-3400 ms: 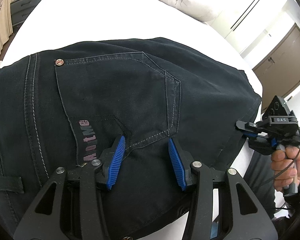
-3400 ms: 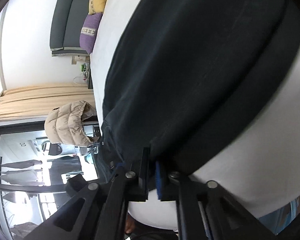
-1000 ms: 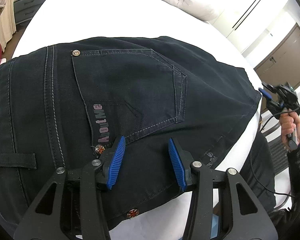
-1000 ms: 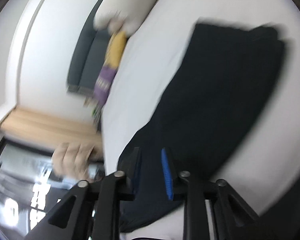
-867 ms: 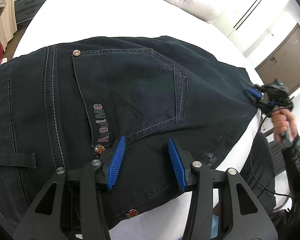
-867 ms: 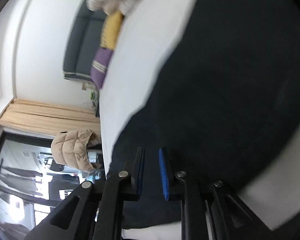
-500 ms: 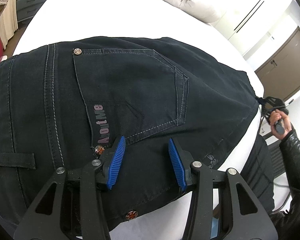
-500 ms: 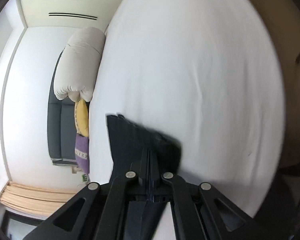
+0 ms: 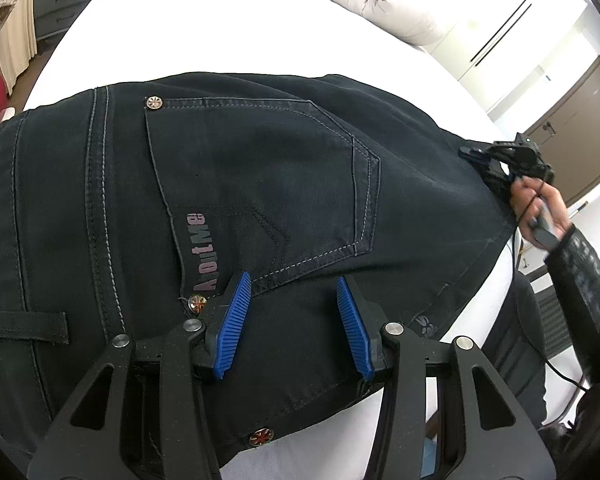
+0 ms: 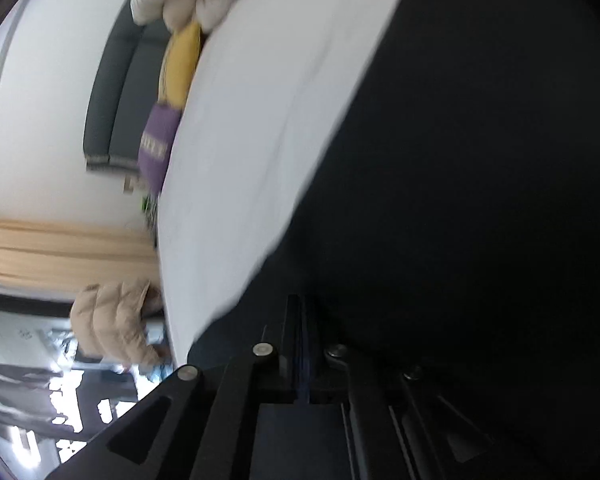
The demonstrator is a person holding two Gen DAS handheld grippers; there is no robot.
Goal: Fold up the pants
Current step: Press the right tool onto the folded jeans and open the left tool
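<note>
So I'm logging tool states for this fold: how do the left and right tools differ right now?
The left tool is open, its blue pads spread apart, while the right tool is shut, pads pressed together. The left tool hovers by the back pocket gripping nothing; the right tool sits at the far edge of the pants, though whether it pinches fabric is unclear. Both are black with blue pads.

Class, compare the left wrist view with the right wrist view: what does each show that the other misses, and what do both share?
Only the left wrist view shows the back pocket, rivets and the open left gripper. Only the right wrist view shows the curtain and beige jacket. Both show the pants, white bed, purple pillow, yellow pillow and shut right gripper.
</note>
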